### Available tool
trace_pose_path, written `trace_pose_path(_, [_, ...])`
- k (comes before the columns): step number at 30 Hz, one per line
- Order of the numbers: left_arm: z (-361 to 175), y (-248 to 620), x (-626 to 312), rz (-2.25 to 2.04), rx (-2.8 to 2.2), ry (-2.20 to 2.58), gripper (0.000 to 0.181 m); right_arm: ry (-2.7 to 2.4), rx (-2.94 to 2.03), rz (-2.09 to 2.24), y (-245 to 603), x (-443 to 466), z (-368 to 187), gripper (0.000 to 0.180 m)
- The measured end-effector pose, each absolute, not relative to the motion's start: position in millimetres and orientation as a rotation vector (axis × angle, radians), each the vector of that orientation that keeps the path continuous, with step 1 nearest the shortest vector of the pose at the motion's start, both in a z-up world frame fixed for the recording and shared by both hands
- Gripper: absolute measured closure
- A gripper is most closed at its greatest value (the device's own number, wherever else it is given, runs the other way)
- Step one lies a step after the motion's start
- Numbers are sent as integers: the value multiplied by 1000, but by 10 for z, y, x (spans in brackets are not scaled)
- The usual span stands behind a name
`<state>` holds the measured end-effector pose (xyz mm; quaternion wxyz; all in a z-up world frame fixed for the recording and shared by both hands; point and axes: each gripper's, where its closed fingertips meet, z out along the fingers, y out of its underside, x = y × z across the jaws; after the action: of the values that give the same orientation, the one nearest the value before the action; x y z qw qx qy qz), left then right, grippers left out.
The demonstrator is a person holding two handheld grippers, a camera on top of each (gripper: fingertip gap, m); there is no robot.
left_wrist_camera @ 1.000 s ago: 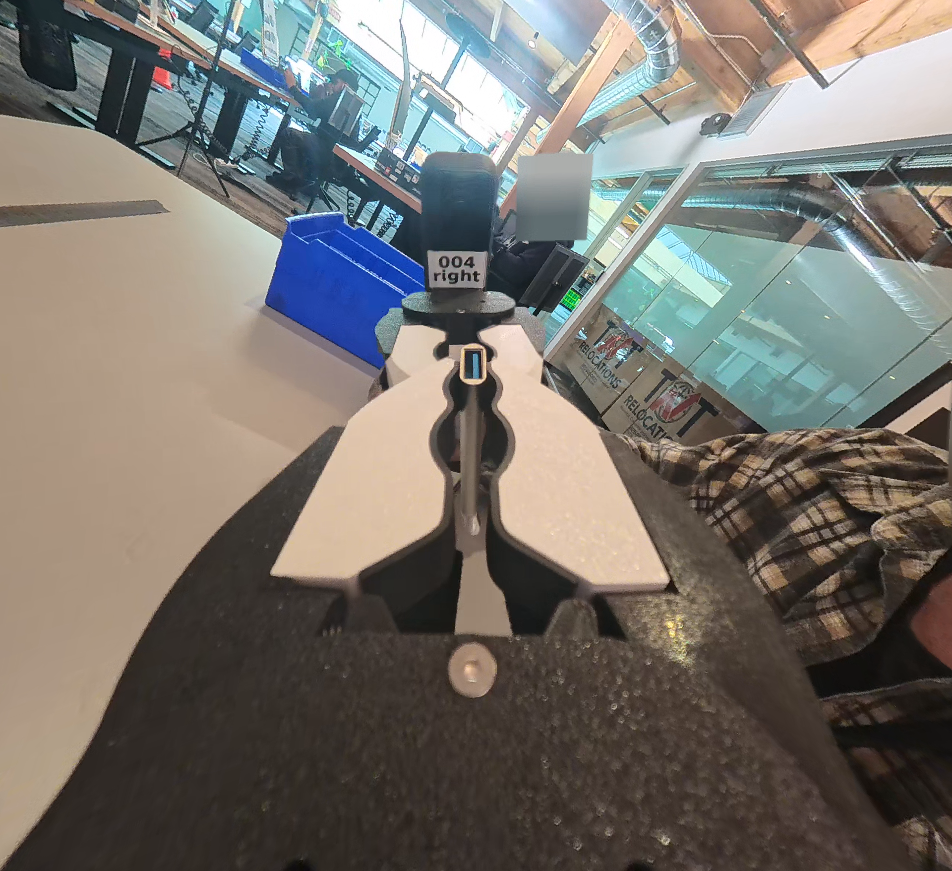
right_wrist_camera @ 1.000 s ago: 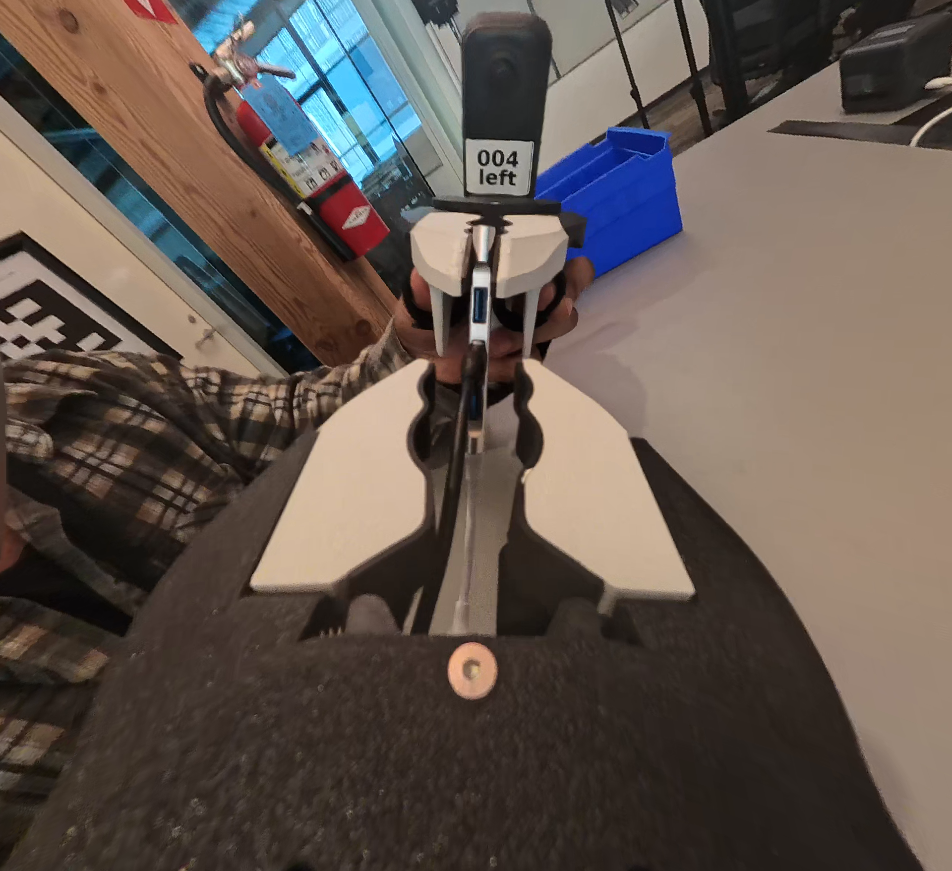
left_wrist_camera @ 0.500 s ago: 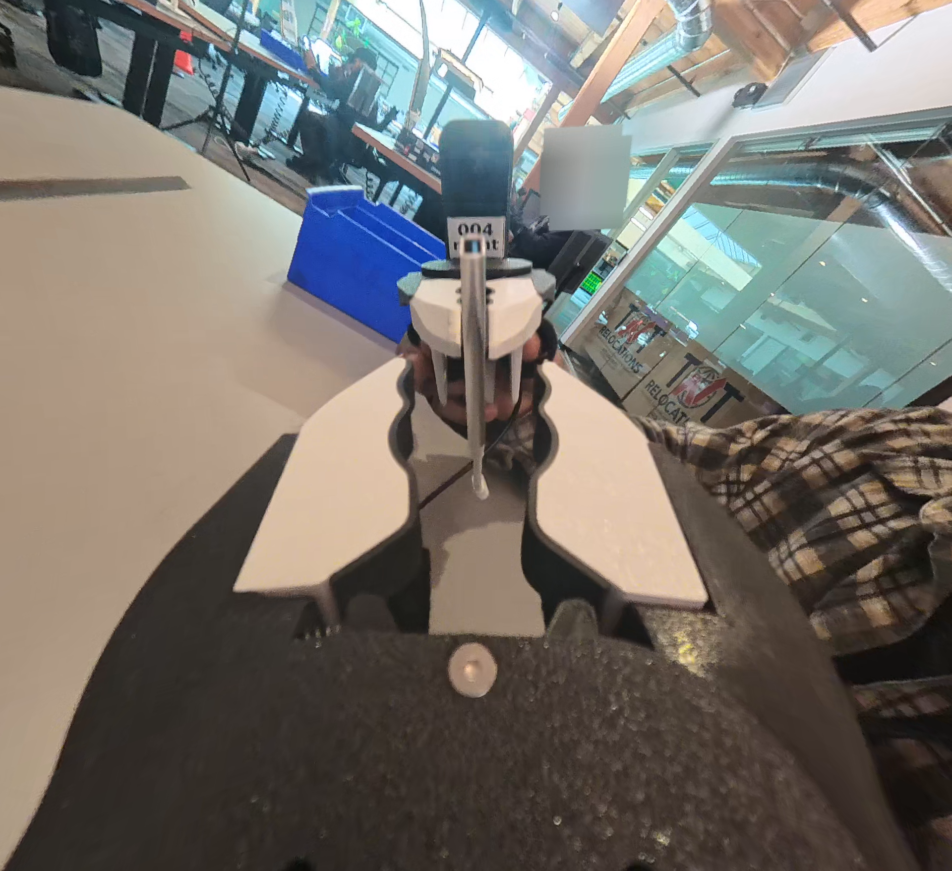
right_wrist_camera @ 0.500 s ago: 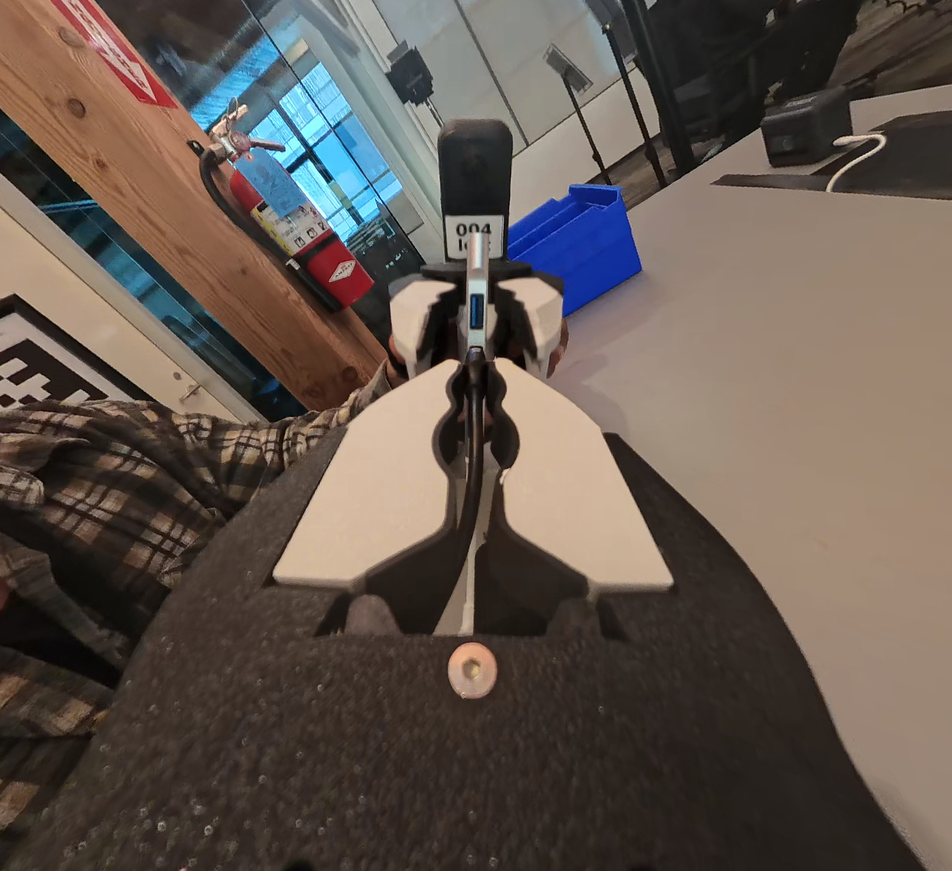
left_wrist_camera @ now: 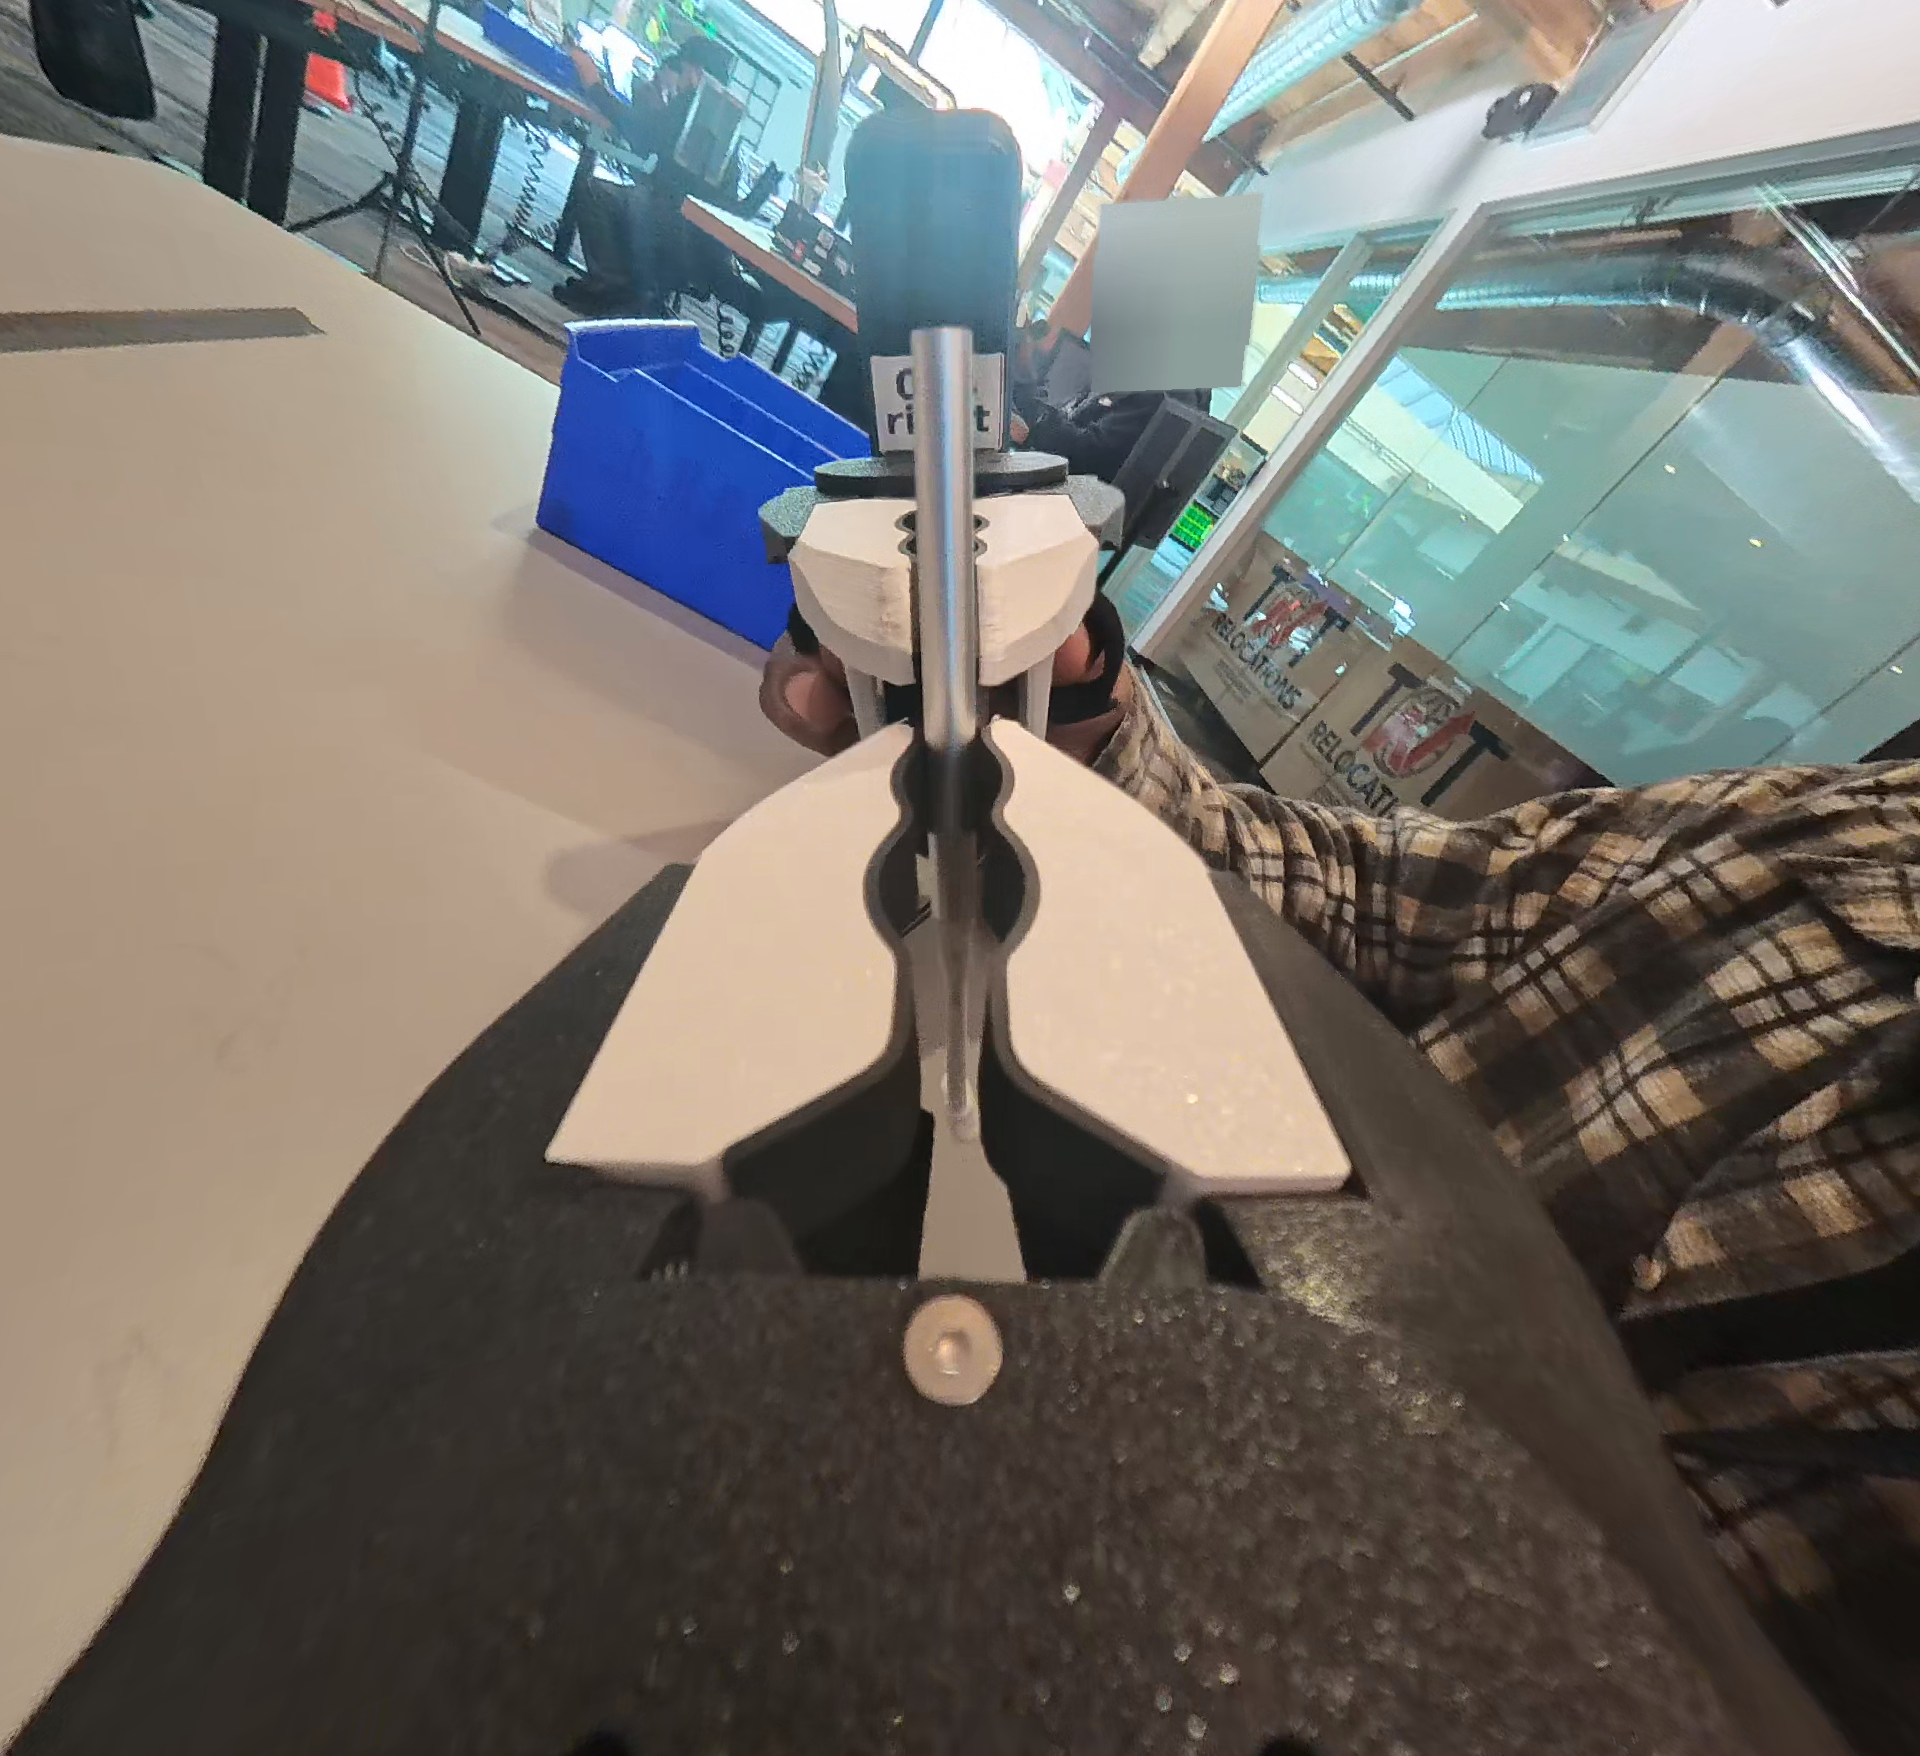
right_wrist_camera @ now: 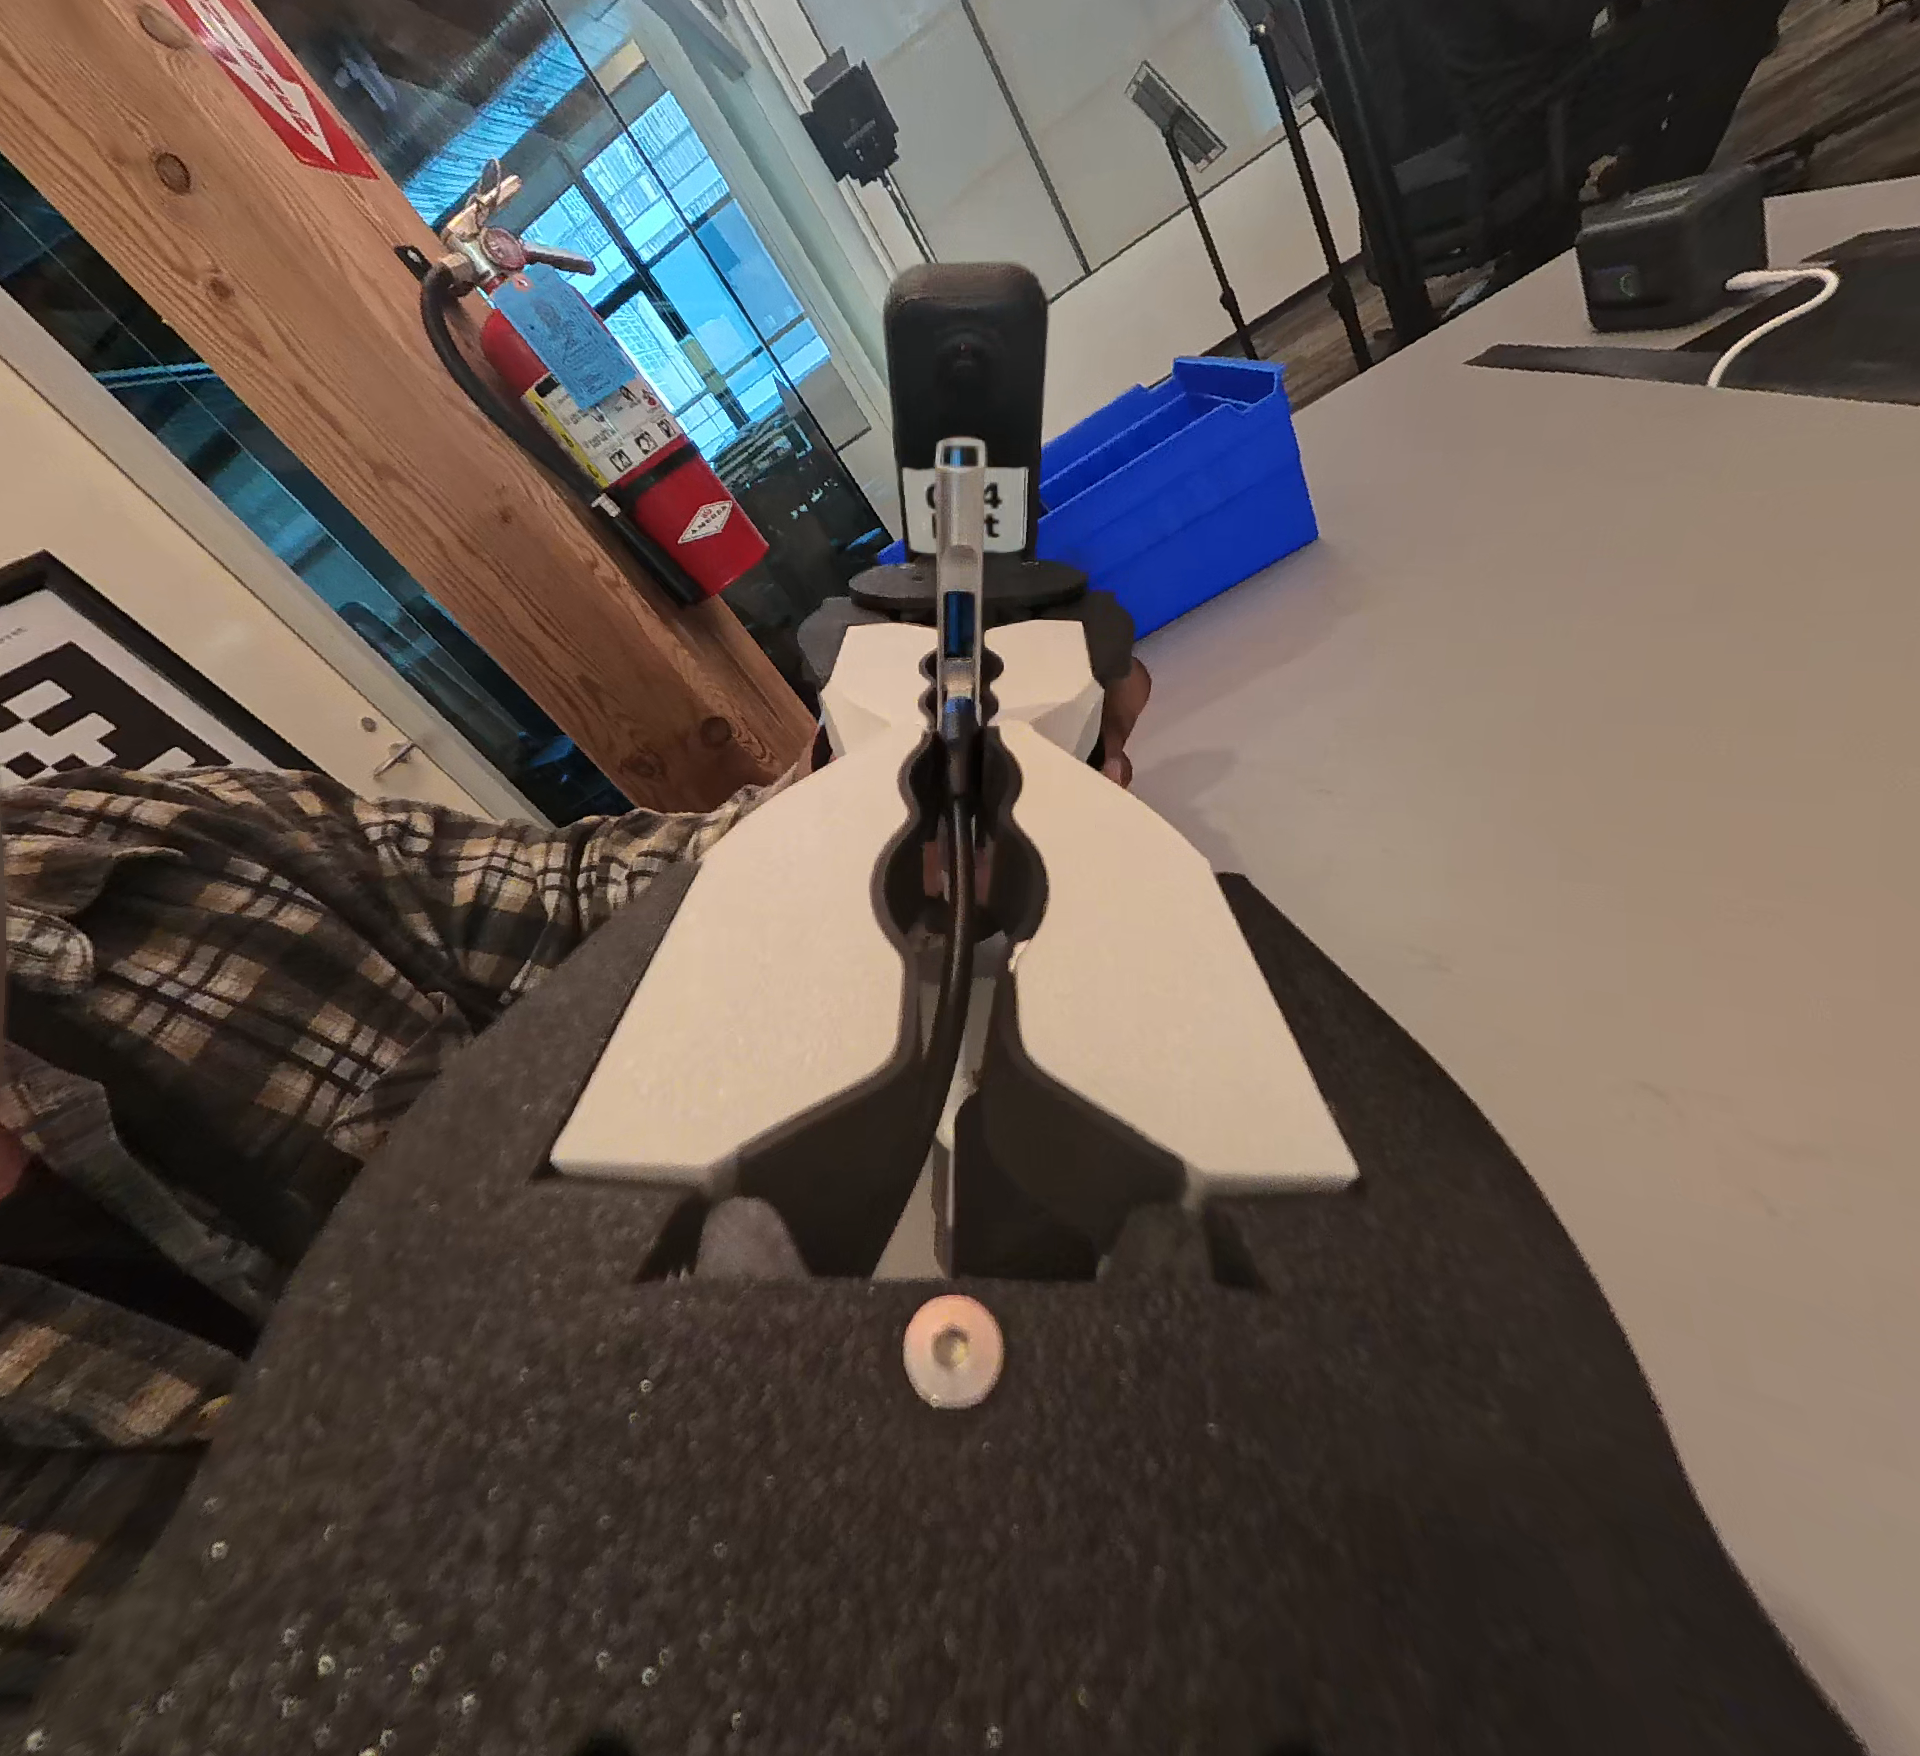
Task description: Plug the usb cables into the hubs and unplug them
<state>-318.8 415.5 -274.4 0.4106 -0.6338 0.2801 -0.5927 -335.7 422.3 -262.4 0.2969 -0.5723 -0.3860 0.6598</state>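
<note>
My left gripper (left_wrist_camera: 943, 756) is shut on a thin silver usb hub (left_wrist_camera: 940, 511), which I see edge-on, tilted up and forward. In the right wrist view the hub (right_wrist_camera: 956, 511) shows a blue port facing me. My right gripper (right_wrist_camera: 956, 756) is shut on a black usb cable (right_wrist_camera: 961, 885) just behind its plug. The plug tip meets the hub at the blue port; I cannot tell how deep it sits. The two grippers face each other closely above the table. The right gripper's white fingers (left_wrist_camera: 852, 594) show just behind the hub.
A blue bin (left_wrist_camera: 675, 459) stands on the white table (left_wrist_camera: 260, 667) behind the grippers, also in the right wrist view (right_wrist_camera: 1174, 480). A plaid sleeve (left_wrist_camera: 1507, 979) lies along the table's near side. A black device with a white cord (right_wrist_camera: 1673, 272) sits far right. Left and right tips are no more than a few centimetres apart.
My left gripper was shut on the hub, opened half a second ago, and is shut on it again. The hub has tipped from pointing forward to tilting up. The grippers have closed in.
</note>
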Motion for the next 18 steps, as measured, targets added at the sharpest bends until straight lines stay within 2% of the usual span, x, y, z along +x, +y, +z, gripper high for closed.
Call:
trace_pose_path(5, [-2664, 4217, -3202, -1448, -1546, 611, 174, -955, -1487, 1753, 4258, -3331, -2588, 173])
trace_pose_path(13, [-2344, 4321, -3365, -1621, -1346, 308, 175, -642, -1327, 1775, 4335, -3409, -2361, 173])
trace_pose_path(16, [-2056, 4447, -4027, -1708, -1093, 48, 174, -493, -1258, 1751, 4510, -3105, -2232, 173])
trace_pose_path(18, [-2140, 4504, -4240, -1616, -1137, 33, 175, -457, -1291, 1737, 4606, -2882, -2262, 173])
